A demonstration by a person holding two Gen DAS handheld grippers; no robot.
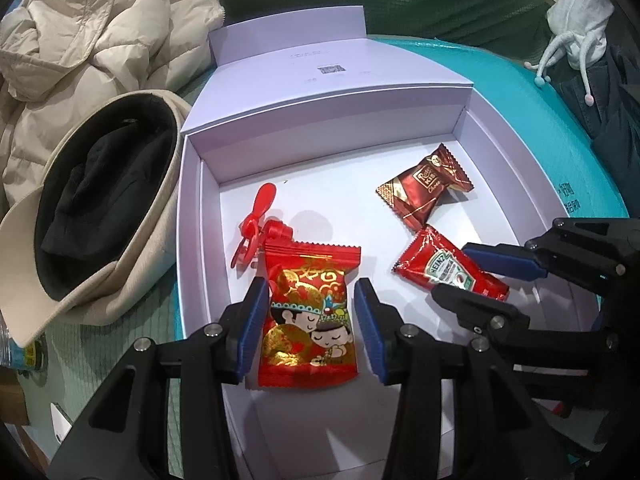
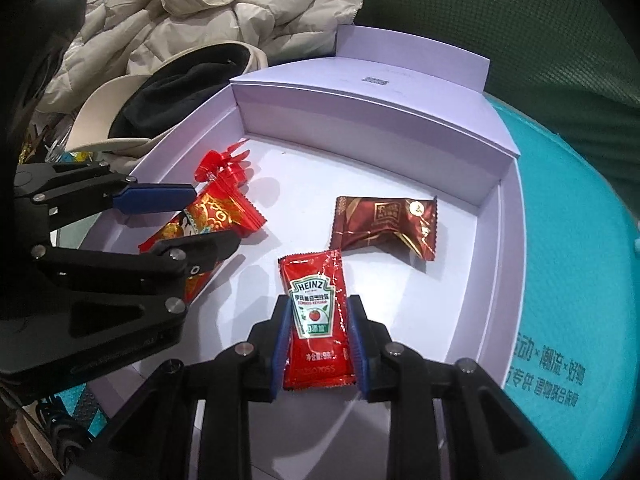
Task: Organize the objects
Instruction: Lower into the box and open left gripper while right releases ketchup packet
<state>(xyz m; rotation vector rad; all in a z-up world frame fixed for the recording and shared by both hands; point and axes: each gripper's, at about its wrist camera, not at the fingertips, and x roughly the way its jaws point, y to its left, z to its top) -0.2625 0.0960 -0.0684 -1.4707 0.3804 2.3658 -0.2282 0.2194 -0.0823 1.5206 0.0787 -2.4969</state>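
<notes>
Pale lilac box (image 1: 192,208), open, resting on a teal surface (image 1: 520,92); its raised walls bound the floor on all sides, and a stepped flap stands at the 12 o'clock wall. The box floor toward 12 o'clock is bare white; the near half is crowded by both tools.

Outside the box wall at 9 o'clock lie a beige cap (image 1: 100,216) with black lining and, beyond it at 10 o'clock, a cream puffer jacket (image 1: 92,28), both close against the rim.

Contents: a small red fan (image 1: 260,228), partly under the top edge of a red candy packet (image 1: 310,316); a dark red chocolate wrapper (image 1: 426,186) at 1 o'clock; a Heinz ketchup sachet (image 2: 318,320) just below it.

The left hand-held gripper (image 1: 311,328) has its blue pads against the two sides of the candy packet, pinching it. The right hand-held gripper (image 2: 319,344) is closed narrowly on the sides of the ketchup sachet, which lies on the box floor.
</notes>
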